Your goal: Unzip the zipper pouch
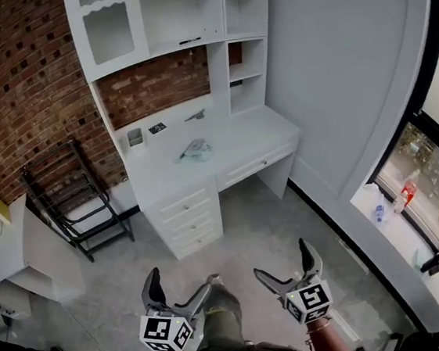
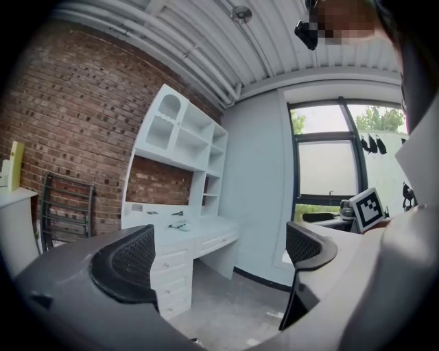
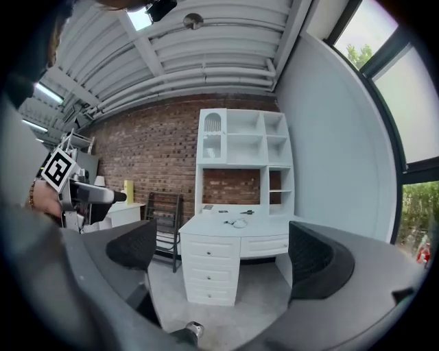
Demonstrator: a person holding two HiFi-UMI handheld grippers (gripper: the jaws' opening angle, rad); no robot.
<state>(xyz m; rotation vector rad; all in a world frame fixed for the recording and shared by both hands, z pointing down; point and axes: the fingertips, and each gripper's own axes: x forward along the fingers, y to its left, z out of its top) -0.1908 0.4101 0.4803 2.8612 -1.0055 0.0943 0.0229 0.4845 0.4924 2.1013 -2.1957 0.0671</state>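
1. Fingers [image 2: 130, 264] of the left gripper [image 1: 177, 291] are standing wide apart, with only the distant room showing between them.
2. The right gripper [image 1: 288, 269] is doing the same: its fingers [image 3: 315, 264] are spread wide and gripping nothing.
3. The zipper pouch [image 1: 195, 150] is lying on the white worktop [image 1: 262, 138], straight ahead of both sets of fingers and well apart from them. A stretch of floor [image 1: 264, 221] and the drawers [image 1: 189, 217] are lying in between.
4. In the head view the pouch is sitting ahead of the gap between the two grippers, slightly toward the left one, so neither hand is looking clearly nearer.
5. Its long axis is appearing to run roughly side to side, across the line of the fingers. It is showing too small to tell where the zipper pull is.
6. Judging from this, the coming move is calling for carrying both grippers forward to the worktop before any grasp.
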